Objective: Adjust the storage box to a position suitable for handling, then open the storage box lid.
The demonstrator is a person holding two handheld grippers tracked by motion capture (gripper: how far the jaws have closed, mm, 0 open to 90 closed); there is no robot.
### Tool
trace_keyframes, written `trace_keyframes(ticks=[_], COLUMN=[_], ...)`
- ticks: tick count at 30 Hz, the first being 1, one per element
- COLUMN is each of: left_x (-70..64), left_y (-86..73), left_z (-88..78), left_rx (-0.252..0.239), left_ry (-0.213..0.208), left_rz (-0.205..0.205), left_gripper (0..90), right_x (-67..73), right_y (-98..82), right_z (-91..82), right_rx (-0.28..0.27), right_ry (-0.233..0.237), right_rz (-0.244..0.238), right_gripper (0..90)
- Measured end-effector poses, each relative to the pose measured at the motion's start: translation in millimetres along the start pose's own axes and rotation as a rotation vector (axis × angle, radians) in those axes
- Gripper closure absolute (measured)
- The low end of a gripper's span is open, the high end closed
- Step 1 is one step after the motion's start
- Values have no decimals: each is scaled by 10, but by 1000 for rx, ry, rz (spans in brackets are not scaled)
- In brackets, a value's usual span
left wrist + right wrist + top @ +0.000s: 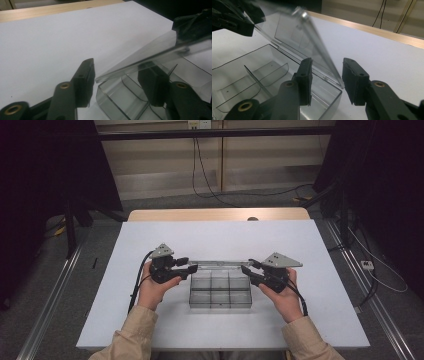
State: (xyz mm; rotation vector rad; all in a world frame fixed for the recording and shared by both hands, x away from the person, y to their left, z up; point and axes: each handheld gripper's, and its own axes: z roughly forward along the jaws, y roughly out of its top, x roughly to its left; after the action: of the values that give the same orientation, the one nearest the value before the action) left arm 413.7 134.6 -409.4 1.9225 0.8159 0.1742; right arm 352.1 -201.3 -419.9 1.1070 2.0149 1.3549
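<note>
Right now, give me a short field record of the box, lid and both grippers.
box: clear compartment box on white table, between the two grippers
lid: clear lid raised, tilted, hinged at far edge
compartments: nothing seen inside
left gripper: at left end of lid, lid edge between jaws, gap visible at the pads, no grip seen
right gripper: at right end of lid, lid edge between jaws, gap visible on both sides
hands: one on each gripper, at either side of box
</note>
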Motion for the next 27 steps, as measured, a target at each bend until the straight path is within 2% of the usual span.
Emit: trace_keyframes(ticks=[10,27], left_x=[-4,32], left_y=[51,86], left_z=[60,126], left_rx=[-6,-38], left_ry=[5,18], left_rz=[11,-5], left_gripper=[551,668], right_x=[-20,-75], right_y=[15,53], right_z=[48,165], right_rx=[-8,-3], right_ry=[-11,-21], right_rz=[5,19], right_gripper=[608,620])
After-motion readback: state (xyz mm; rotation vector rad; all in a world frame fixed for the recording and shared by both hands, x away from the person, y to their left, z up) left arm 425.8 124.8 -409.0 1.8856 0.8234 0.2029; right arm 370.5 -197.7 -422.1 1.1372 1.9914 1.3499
